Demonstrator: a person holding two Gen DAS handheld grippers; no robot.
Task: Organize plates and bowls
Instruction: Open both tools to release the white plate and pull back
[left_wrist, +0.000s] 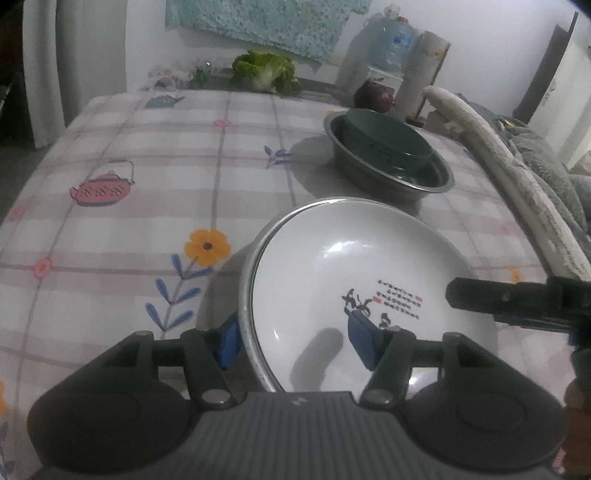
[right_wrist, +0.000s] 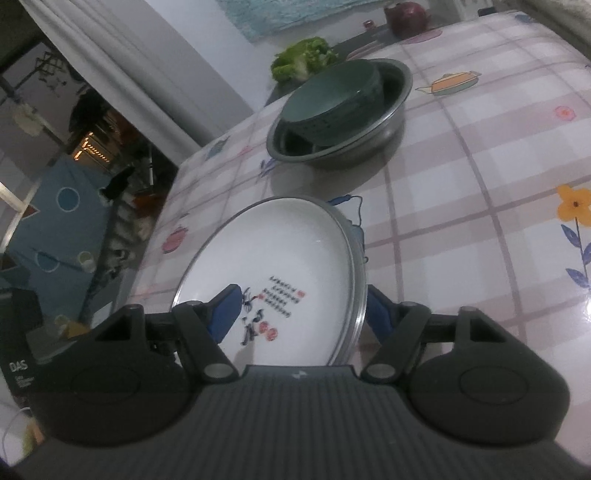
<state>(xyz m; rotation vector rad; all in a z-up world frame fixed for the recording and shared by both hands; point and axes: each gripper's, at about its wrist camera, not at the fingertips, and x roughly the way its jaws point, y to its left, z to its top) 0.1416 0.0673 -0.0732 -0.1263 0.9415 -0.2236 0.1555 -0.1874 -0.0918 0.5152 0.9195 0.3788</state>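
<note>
In the left wrist view, the left tongs (left_wrist: 293, 338) straddle the near rim of the white plate (left_wrist: 362, 273), one blue pad outside the metal plate (left_wrist: 246, 280) nested beneath it and one pad over the white face; the jaws look spread about the rim, not yet pinched. The right tongs (left_wrist: 476, 297) reach in over the plate's far right edge. Beyond, a green bowl (left_wrist: 384, 142) lies tilted inside a metal basin (left_wrist: 391, 181) on the checked bench (left_wrist: 147, 206). In the right wrist view, the right tongs (right_wrist: 301, 314) likewise bracket the stacked rims, pads apart on either side, seemingly not clamped. To do this well, I judge both tongs should close squarely on both rims together, then lift level so the glossy white plate cannot slide off the metal one.
</note>
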